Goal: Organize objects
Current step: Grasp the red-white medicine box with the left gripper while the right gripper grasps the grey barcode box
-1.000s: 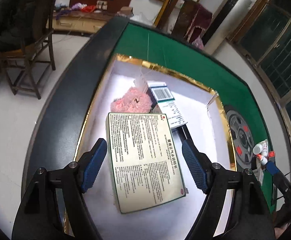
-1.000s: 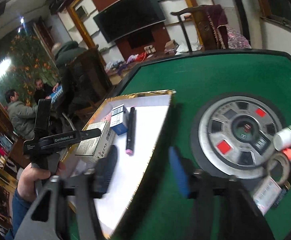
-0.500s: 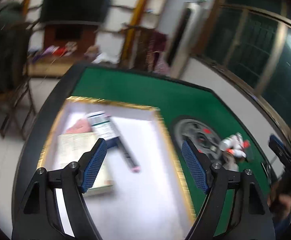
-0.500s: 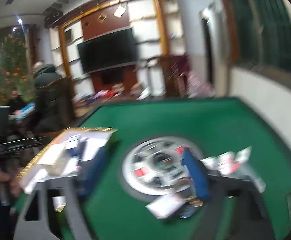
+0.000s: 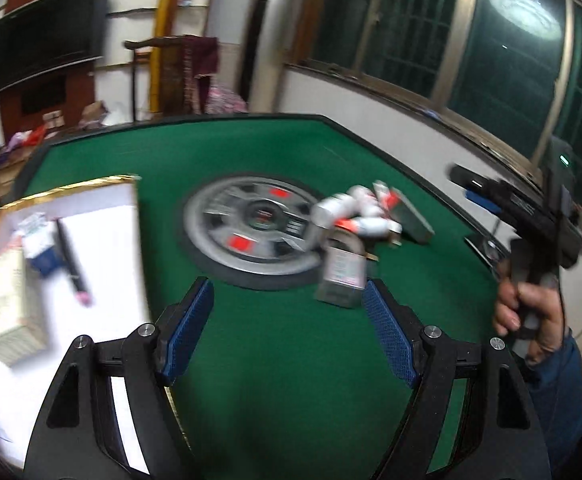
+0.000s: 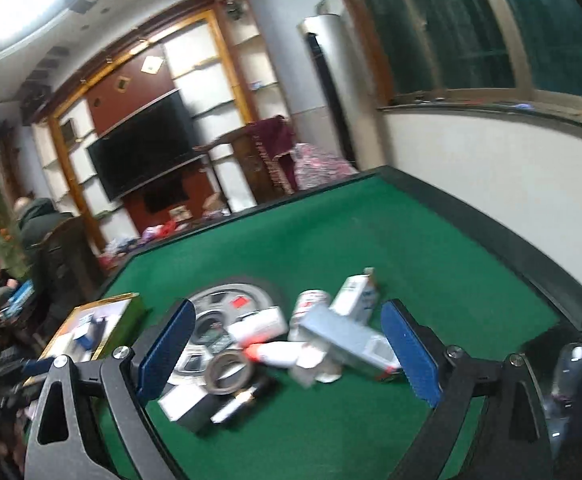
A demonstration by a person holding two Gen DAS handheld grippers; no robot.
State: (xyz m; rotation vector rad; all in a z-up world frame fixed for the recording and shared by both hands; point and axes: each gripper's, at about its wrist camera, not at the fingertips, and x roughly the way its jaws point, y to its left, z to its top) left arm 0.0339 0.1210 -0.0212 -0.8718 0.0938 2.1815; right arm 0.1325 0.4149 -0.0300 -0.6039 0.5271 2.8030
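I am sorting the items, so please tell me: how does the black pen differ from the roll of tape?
The black pen is long, thin and dark with a pink tip; the roll of tape is a pale ring. The pen lies in the white tray; the tape lies on the green table. Neither is held.

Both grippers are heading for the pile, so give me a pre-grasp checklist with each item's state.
1. Left gripper empty, jaws apart: ok.
2. Right gripper empty, jaws apart: ok.
3. Pile of bottles and boxes ahead of the right gripper: ok.
4. One item clear of its neighbours: not ok, they overlap.
5. Free room on the white tray: ok.
6. Sharp view of the pile: not ok, blurred.
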